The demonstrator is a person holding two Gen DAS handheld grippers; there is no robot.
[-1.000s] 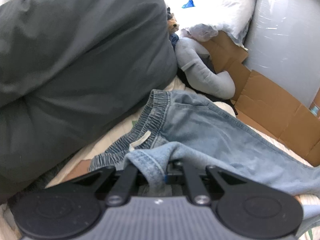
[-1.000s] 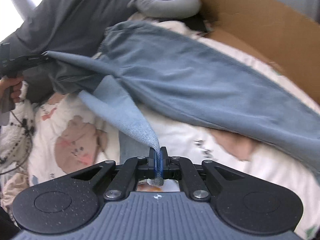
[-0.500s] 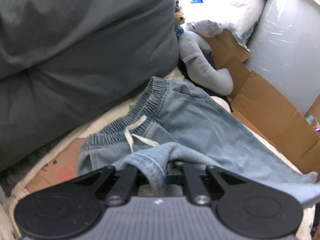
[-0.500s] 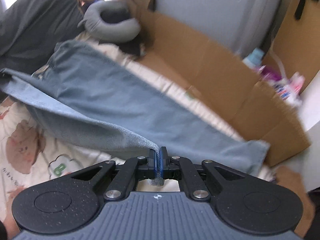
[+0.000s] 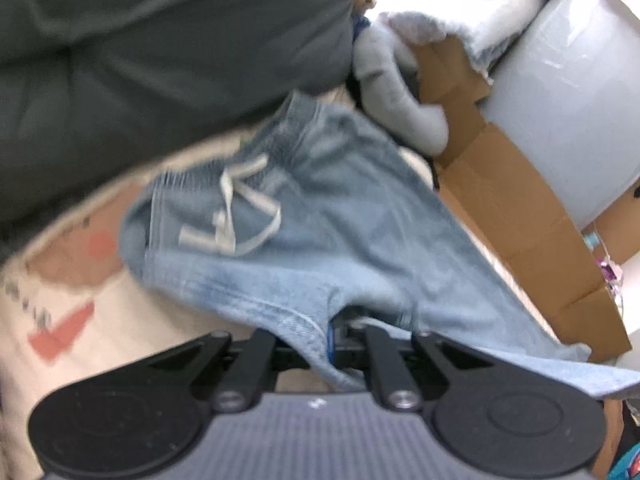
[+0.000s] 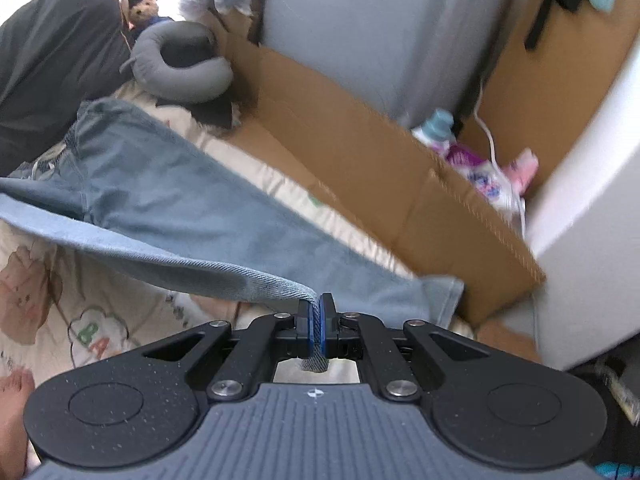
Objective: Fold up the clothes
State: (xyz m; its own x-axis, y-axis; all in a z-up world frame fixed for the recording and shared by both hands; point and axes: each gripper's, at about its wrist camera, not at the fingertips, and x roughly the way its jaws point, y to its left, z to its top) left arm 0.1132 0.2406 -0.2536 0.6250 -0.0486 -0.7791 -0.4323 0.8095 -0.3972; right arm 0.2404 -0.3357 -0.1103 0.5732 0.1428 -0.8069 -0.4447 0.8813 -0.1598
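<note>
1. Left tool point(image 5: 334, 338): pressed together on a bunched fold of the jeans point(image 5: 320, 216), at the waist end. Fabric drapes over the tool's near side.
2. Right tool point(image 6: 316, 320): pinching a thin edge of the jeans between blue pads point(image 6: 307, 326); a short tab of denim sticks out below the pads.
3. Jeans: light blue, elastic waistband, white drawstring point(image 5: 240, 216) loosely knotted. The left view is blurred.
4. The jeans lie across the bed point(image 6: 92, 320). One leg rests flat along the far side, its hem near the cardboard point(image 6: 360, 184). The other leg rises off the sheet in a taut band toward the right tool.
5. The bed sheet is cream with cartoon print.
6. Dark grey pillow point(image 5: 140, 60) sits beyond the waistband, near it.
7. Grey neck pillow point(image 6: 180, 68) lies past the waistband, against the cardboard; a teddy bear point(image 6: 144, 8) sits behind it.
8. Bare toes point(image 6: 14, 388) at the left edge of the right view.
</note>
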